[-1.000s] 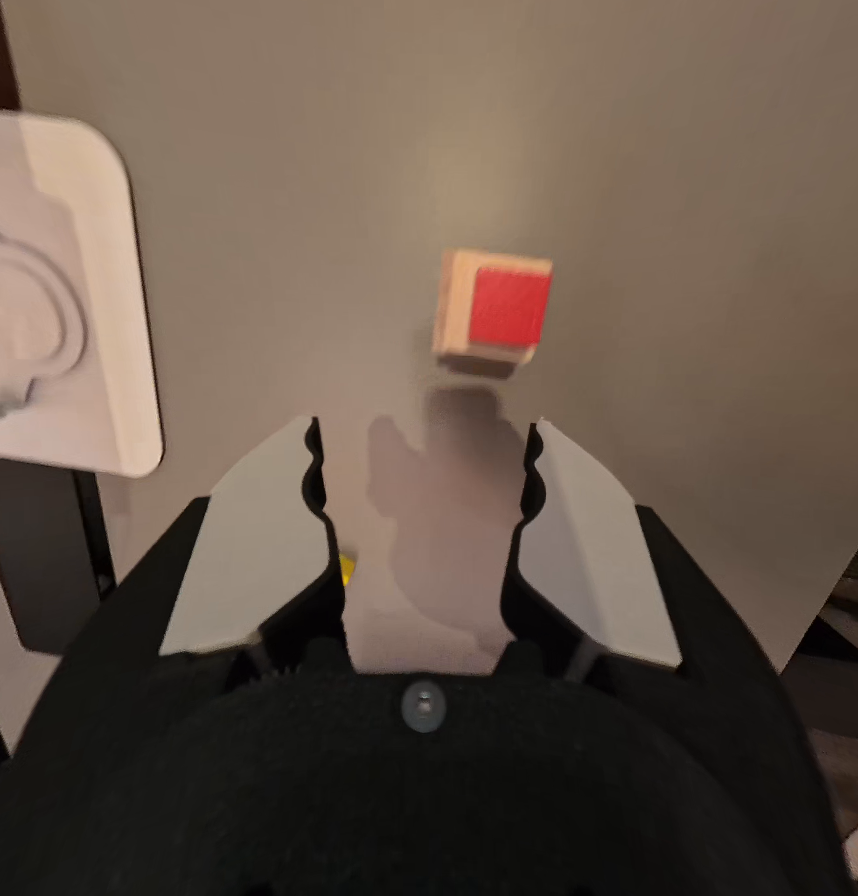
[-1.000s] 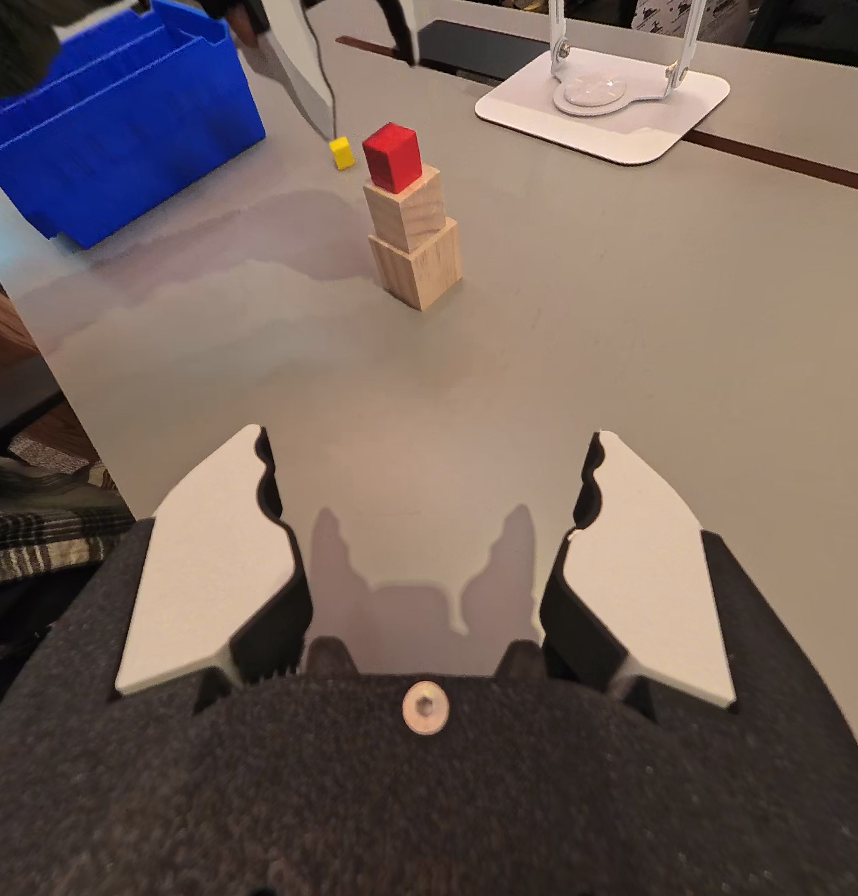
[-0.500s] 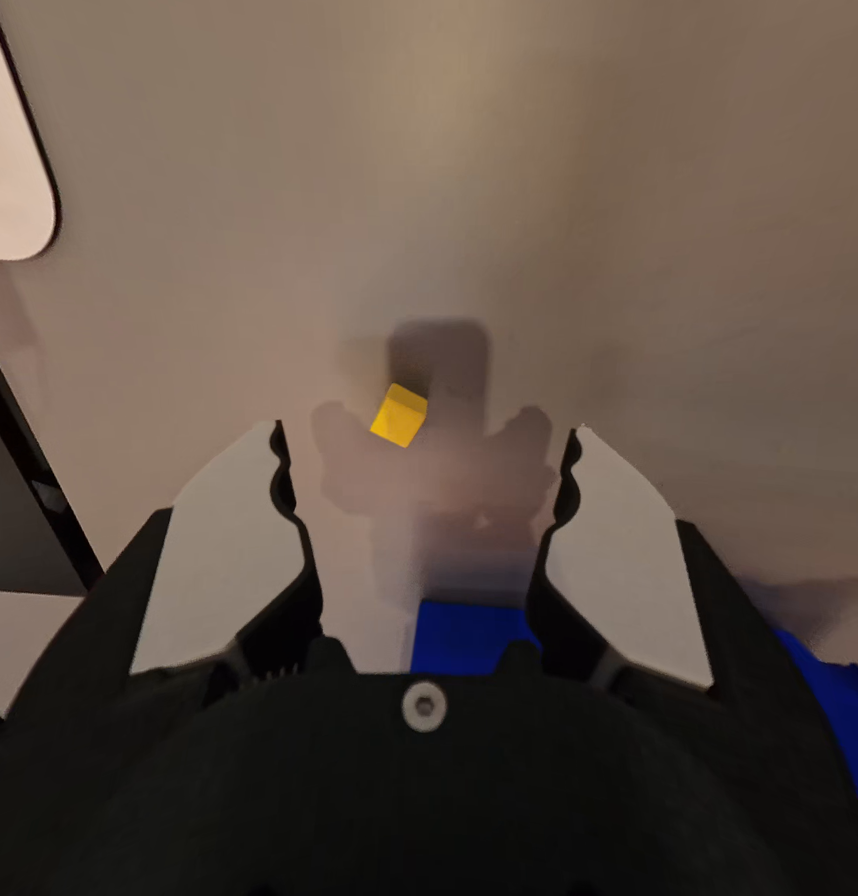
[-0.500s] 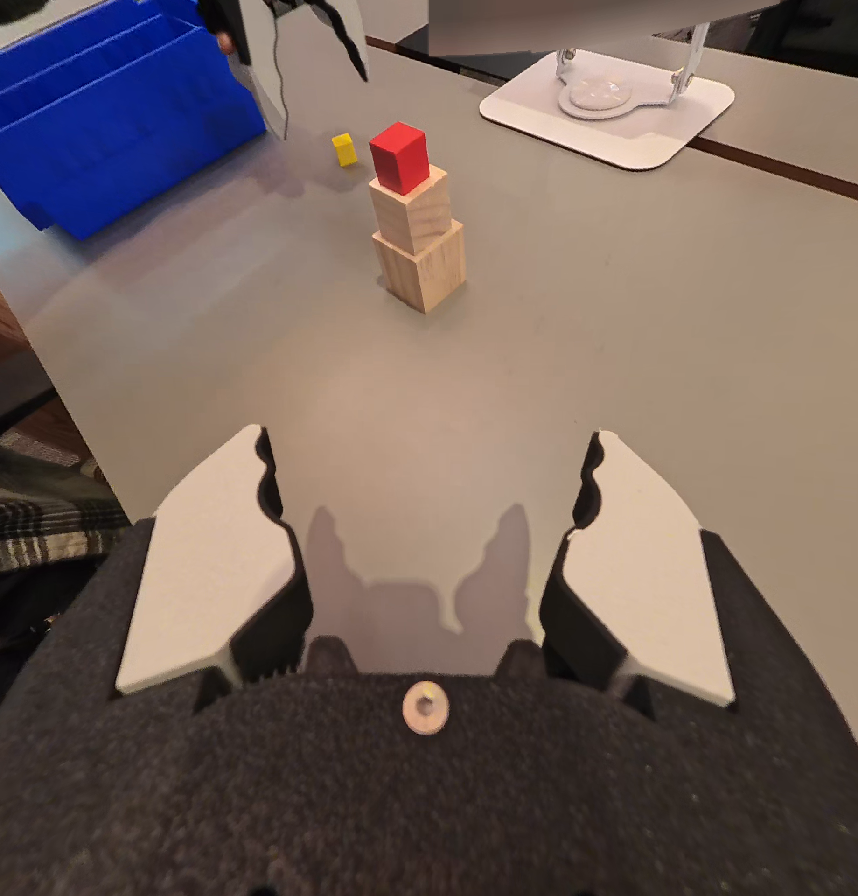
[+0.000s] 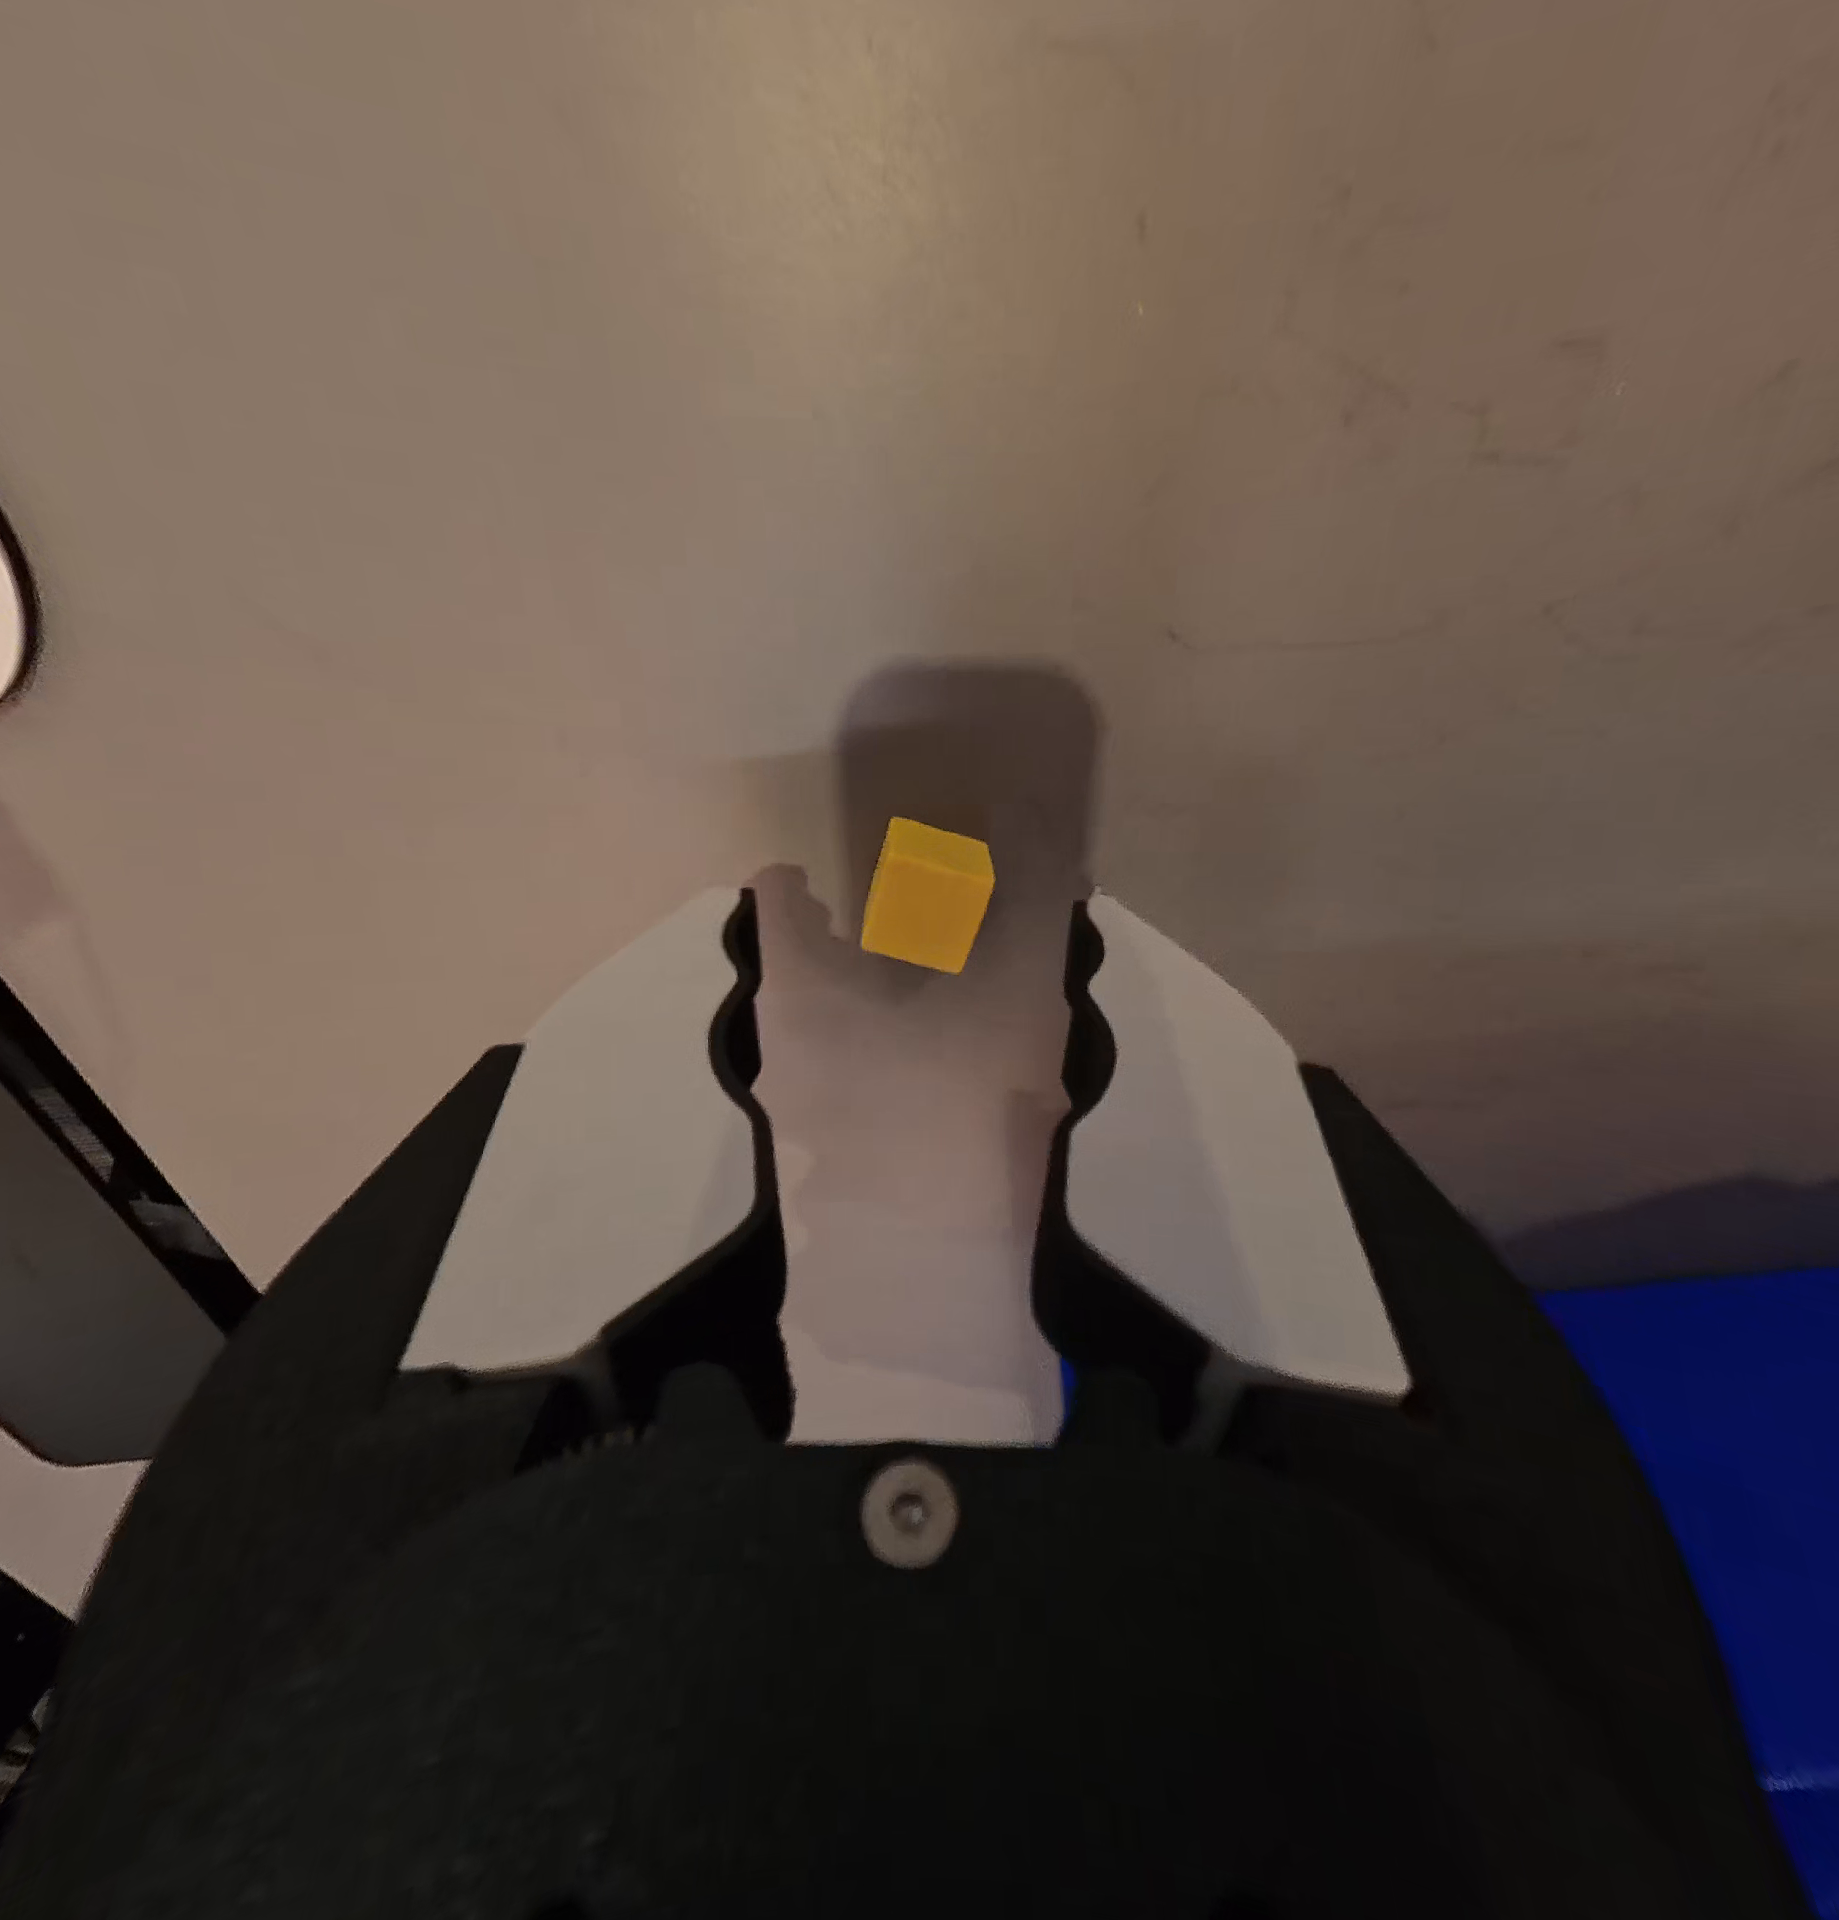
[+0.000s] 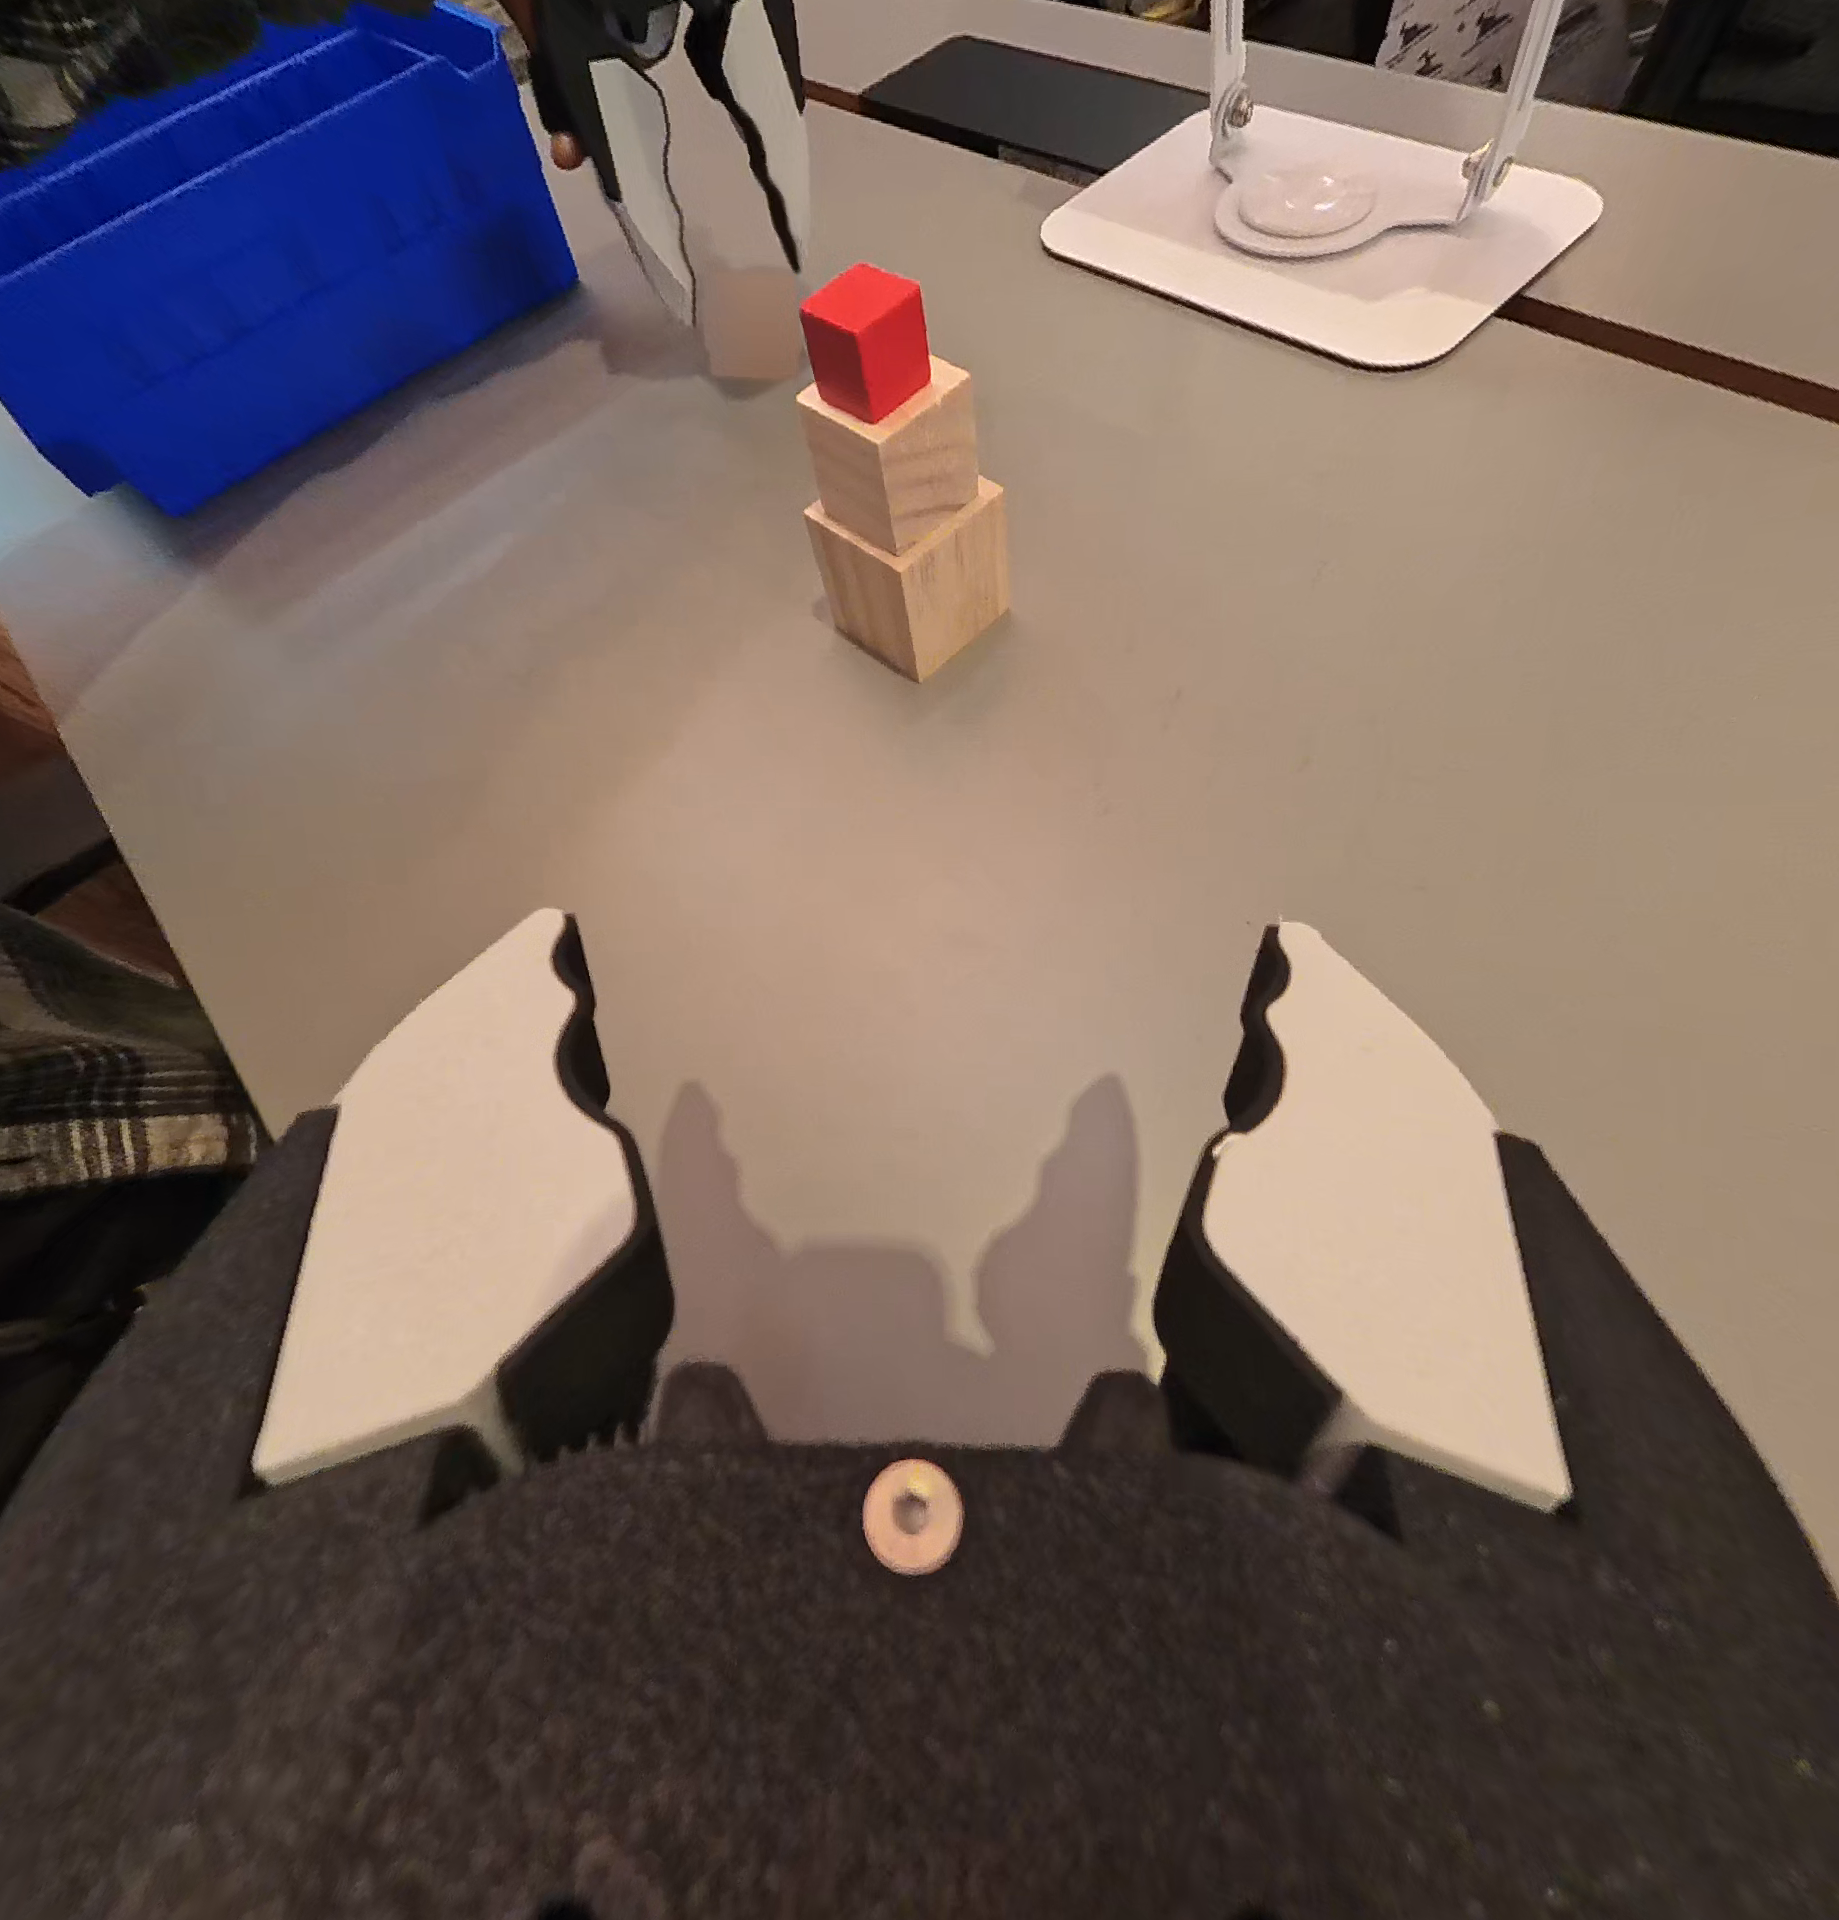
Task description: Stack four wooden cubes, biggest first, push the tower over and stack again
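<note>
A tower of three cubes stands on the grey table (image 6: 1310, 727): a big wooden cube (image 6: 910, 592), a medium wooden cube (image 6: 889, 462) and a red cube (image 6: 866, 341) on top. A small yellow cube (image 5: 927, 896) lies on the table in the left wrist view. My left gripper (image 5: 915, 914) is open, with the yellow cube between its fingertips and not touching them. In the right wrist view the left gripper (image 6: 707, 208) points down just behind the tower, and the yellow cube is hidden. My right gripper (image 6: 917, 925) is open and empty, well in front of the tower.
A blue bin (image 6: 250, 260) stands at the back left, close to the left gripper, and shows in the left wrist view (image 5: 1725, 1507). A white stand base (image 6: 1320, 239) and a black pad (image 6: 1029, 104) are at the back. The table edge runs along the left. There is about 45 cm between the tips of the two grippers.
My left gripper has moved from above the tower to the yellow cube, come down over it and narrowed its jaws. The right gripper has barely moved.
</note>
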